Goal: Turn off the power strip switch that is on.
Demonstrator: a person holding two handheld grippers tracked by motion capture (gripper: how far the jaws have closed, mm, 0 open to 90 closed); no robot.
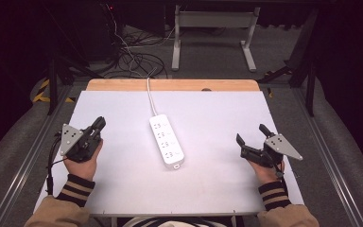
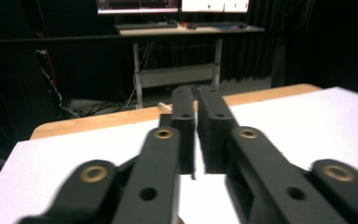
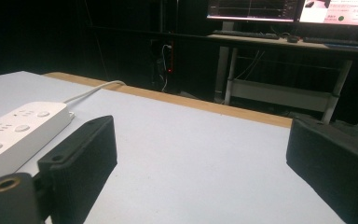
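Observation:
A white power strip (image 1: 167, 142) lies in the middle of the white table top (image 1: 208, 113), its cable (image 1: 149, 97) running off the far edge. It also appears at the left of the right gripper view as the power strip (image 3: 14, 128). My left gripper (image 1: 99, 125) rests on the table at the left, held in a hand; its jaws are shut with nothing between them, and the left gripper (image 2: 196, 100) shows them pressed together. My right gripper (image 1: 251, 133) rests at the right, jaws wide open and empty, to the right of the strip; the right gripper (image 3: 200, 154) looks over bare table.
The table's far wooden edge (image 1: 170, 85) lies beyond the white top. Behind it stand a desk frame (image 1: 212, 28) and loose cables on the floor (image 1: 132, 61). Monitors (image 3: 298, 9) glow on a desk in the dark background.

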